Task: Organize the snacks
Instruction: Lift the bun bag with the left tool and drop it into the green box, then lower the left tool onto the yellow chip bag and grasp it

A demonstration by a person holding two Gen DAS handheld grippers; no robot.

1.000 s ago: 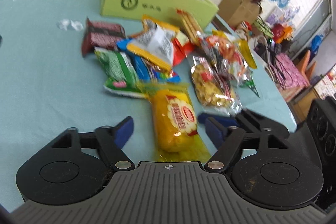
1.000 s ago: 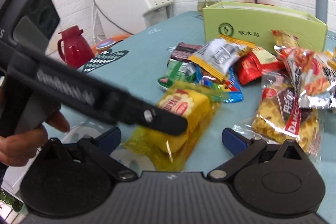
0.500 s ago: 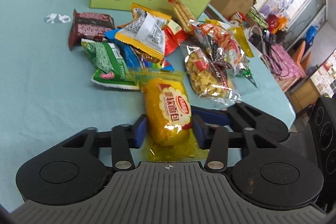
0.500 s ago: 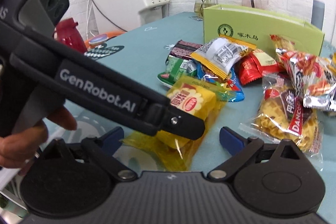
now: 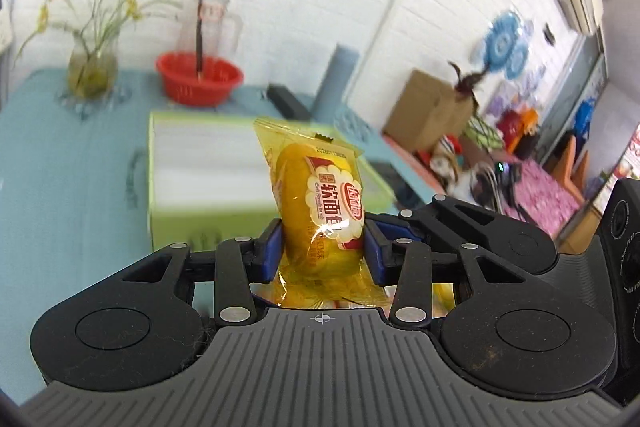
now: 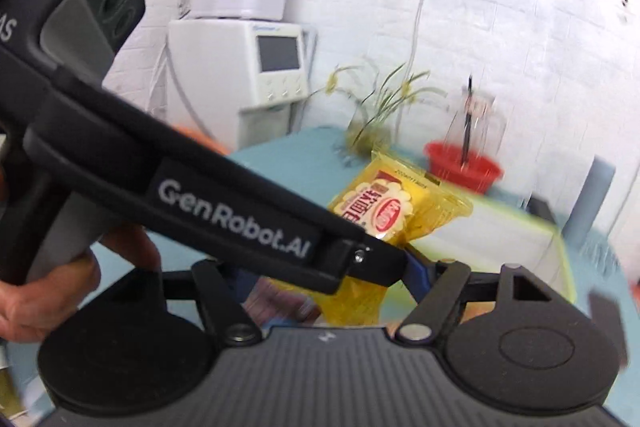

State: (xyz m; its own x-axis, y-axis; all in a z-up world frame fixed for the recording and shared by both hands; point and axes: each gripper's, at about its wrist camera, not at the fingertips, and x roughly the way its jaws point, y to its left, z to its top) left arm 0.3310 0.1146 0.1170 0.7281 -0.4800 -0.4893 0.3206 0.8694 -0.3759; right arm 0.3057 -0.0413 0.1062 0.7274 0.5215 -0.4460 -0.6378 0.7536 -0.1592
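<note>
A yellow soft-bread packet (image 5: 320, 203) stands upright between the blue pads (image 5: 272, 251) of my left gripper (image 5: 322, 249), which is shut on its middle and holds it in the air. Behind and below it is the open light-green box (image 5: 192, 163) with a pale inside. From the right wrist, the same packet (image 6: 384, 211) sits past the left gripper's black arm (image 6: 240, 219), held by a person's hand (image 6: 44, 291). My right gripper (image 6: 328, 273) is closing; the packet's lower tail hangs between its jaws, and I see no pad pressing it. The snack pile is out of view.
The teal-covered table (image 5: 60, 167) carries a red basket (image 5: 199, 79), a glass vase with plants (image 5: 92, 75) and a glass jug (image 5: 210, 23) at the back. White machines (image 6: 240, 75) stand left of the table. A cardboard box (image 5: 428, 107) and clutter lie beyond the right edge.
My left gripper closed on the yellow packet and lifted it off the table toward the green box. The right gripper rose alongside it and its jaws narrowed. The snack pile dropped out of view.
</note>
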